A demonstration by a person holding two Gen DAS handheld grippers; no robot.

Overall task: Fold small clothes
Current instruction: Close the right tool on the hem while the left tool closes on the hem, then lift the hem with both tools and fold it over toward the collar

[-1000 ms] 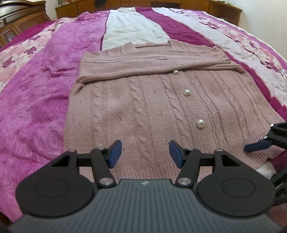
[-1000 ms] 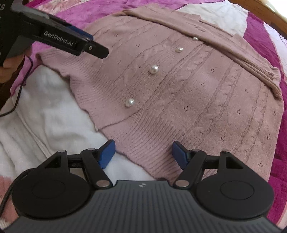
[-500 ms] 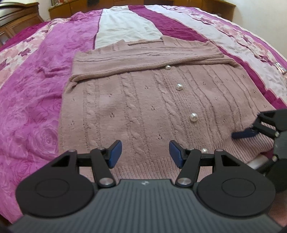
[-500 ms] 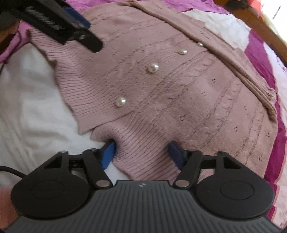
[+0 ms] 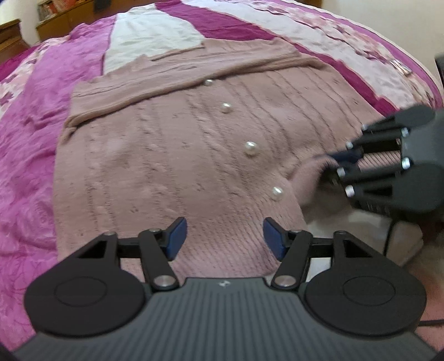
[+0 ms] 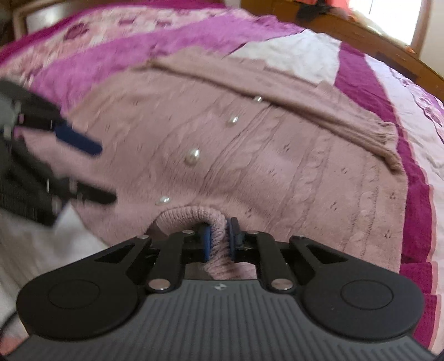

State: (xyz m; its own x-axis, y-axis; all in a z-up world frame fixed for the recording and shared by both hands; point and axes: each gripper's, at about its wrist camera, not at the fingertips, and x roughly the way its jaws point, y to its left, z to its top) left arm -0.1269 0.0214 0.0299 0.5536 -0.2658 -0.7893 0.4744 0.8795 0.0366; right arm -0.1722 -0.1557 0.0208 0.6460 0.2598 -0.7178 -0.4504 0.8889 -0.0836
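Note:
A dusty-pink cable-knit cardigan [image 5: 166, 155] with pearl buttons [image 5: 251, 147] lies flat on the bed, its sleeves folded across the top. My left gripper [image 5: 224, 238] hovers open over the ribbed hem, nothing between its blue pads. My right gripper [image 6: 219, 238] is shut on a bunched piece of the cardigan's hem [image 6: 191, 216], which is lifted into a small hump. In the left wrist view the right gripper [image 5: 337, 166] shows at the right edge, pinching that hem. The left gripper [image 6: 91, 172] appears blurred at the left of the right wrist view.
The bed carries a quilt [image 5: 33, 155] in magenta, pink floral and white stripes. A white cloth [image 6: 36, 238] lies under the cardigan's near corner. Wooden furniture [image 5: 66, 14] lines the far wall, and a wooden bed frame [image 6: 360, 36] runs behind.
My right gripper has closed on the cardigan's hem and bunched it upward. The left gripper has shifted toward the hem's centre and stays open.

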